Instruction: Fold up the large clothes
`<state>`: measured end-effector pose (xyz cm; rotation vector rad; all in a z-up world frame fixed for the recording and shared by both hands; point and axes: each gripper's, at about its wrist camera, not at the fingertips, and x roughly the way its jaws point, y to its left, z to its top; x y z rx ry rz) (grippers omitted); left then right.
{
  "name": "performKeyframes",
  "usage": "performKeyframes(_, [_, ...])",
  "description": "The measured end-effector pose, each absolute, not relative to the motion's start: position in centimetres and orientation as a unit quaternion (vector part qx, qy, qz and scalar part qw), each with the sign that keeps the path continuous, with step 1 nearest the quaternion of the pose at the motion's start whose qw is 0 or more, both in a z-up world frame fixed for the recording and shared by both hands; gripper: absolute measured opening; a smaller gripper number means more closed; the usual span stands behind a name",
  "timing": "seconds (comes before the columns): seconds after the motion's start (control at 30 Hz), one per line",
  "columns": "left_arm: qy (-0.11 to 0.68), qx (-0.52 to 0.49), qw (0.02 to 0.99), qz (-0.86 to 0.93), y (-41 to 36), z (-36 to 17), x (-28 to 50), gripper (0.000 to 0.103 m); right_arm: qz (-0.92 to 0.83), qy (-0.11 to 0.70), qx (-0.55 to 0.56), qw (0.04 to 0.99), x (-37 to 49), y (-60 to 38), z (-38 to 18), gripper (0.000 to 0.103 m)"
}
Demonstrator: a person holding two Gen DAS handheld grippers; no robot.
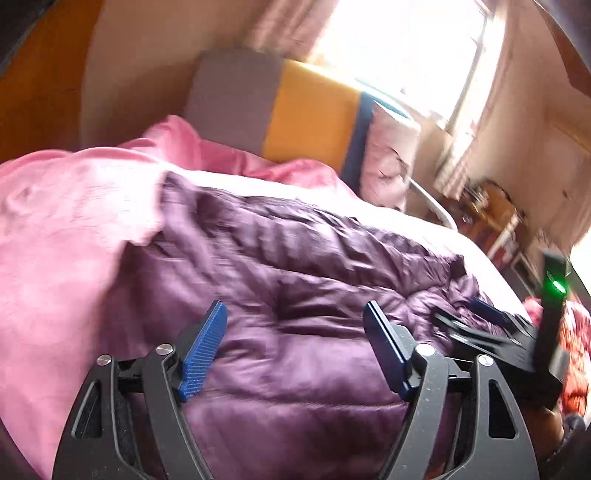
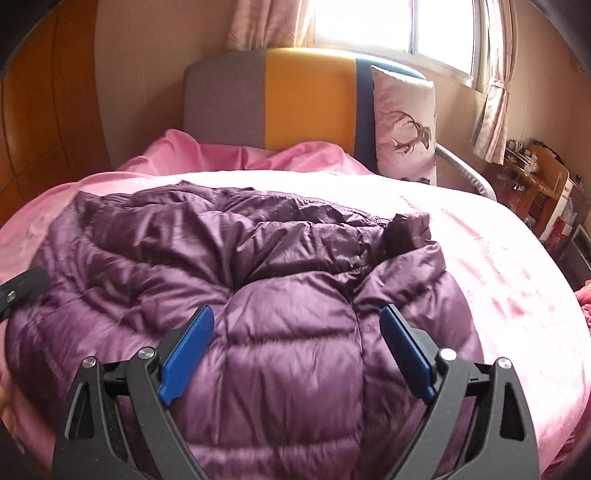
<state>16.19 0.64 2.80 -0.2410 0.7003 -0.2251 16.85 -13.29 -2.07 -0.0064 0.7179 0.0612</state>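
A purple quilted down jacket (image 2: 258, 295) lies bunched and partly folded on the pink bedspread (image 2: 498, 266) of a bed, below the grey, yellow and blue headboard (image 2: 295, 99). The right hand-held gripper (image 2: 297, 325) hangs over the jacket's near edge, jaws spread wide, grasping nothing. The left hand-held gripper (image 1: 295, 321) is likewise released above the jacket. A deer-print pillow (image 2: 406, 125) leans against the headboard.

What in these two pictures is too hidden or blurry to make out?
- Purple jacket, right wrist view: sleeves and front are buried in its own folds; its near edge is cut off by the frame bottom.
- Left wrist view: motion blur smears the jacket's quilting and the pillow.
- Shelf clutter: too small to identify.
- Outside the window: washed out by glare.
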Motion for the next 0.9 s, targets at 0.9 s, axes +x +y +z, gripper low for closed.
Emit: performKeyframes(0.9, [0.346, -0.041, 0.93, -0.114, -5.6, 3.7, 14.1, 0.074, -0.009, 0.361, 0.031, 0.932, 14.7, -18.0, -0.8, 0.093])
